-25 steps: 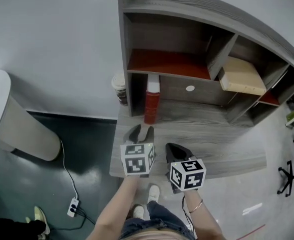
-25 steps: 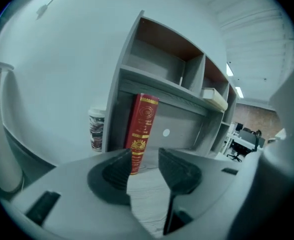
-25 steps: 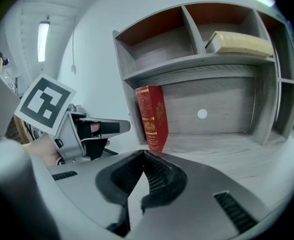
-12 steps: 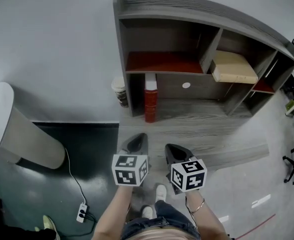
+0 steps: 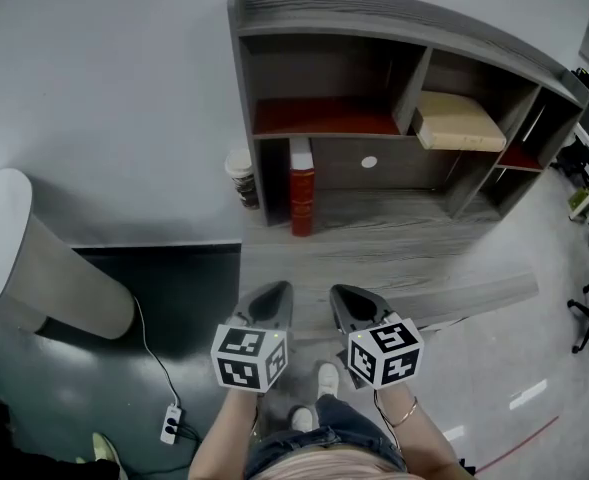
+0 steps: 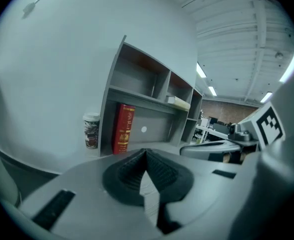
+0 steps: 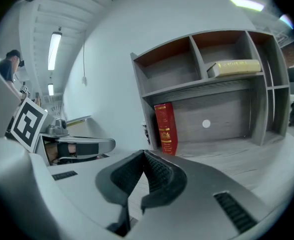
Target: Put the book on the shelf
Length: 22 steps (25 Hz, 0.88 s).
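Observation:
A red book (image 5: 301, 188) stands upright at the left end of the grey shelf unit (image 5: 394, 28), under its lowest board; the same red book (image 6: 122, 129) (image 7: 165, 128) shows in both gripper views. My left gripper (image 5: 272, 298) is shut and empty, held back over the desk's near edge. Beside it, my right gripper (image 5: 349, 301) is shut and empty too. Both are well short of the book.
A paper cup (image 5: 242, 176) stands just left of the shelf unit against the wall. A tan book (image 5: 459, 120) lies flat in an upper compartment. The grey desk (image 5: 424, 258) carries the shelf. A white bin (image 5: 34, 268) and a power strip (image 5: 172, 425) are on the floor at left.
My left gripper closed its jaws and drew back toward me from near the red book. The right gripper stayed about where it was.

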Tool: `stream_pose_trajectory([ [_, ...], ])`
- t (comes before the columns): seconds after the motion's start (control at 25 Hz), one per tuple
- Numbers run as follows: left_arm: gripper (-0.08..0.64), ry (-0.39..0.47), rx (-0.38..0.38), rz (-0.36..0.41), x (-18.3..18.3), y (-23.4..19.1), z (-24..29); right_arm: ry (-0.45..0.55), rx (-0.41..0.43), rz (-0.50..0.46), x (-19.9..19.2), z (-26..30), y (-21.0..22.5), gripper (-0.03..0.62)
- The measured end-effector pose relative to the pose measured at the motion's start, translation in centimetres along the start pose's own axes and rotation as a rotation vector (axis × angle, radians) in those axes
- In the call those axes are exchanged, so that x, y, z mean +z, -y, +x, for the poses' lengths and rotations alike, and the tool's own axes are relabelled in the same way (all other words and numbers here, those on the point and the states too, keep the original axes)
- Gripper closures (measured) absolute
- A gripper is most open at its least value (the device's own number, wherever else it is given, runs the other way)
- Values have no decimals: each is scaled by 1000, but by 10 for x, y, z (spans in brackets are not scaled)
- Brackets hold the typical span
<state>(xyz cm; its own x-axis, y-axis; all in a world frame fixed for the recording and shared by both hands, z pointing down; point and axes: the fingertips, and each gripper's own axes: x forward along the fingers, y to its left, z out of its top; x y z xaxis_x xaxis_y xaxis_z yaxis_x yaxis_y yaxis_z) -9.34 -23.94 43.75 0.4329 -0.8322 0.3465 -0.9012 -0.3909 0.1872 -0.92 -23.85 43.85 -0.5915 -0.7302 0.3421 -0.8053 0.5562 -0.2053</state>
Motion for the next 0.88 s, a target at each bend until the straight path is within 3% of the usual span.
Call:
stream_pose_trajectory([
  [0.88,548,-2,-15,-3,-14,3,-53,17,10,-55,-5,-29,-42,584],
])
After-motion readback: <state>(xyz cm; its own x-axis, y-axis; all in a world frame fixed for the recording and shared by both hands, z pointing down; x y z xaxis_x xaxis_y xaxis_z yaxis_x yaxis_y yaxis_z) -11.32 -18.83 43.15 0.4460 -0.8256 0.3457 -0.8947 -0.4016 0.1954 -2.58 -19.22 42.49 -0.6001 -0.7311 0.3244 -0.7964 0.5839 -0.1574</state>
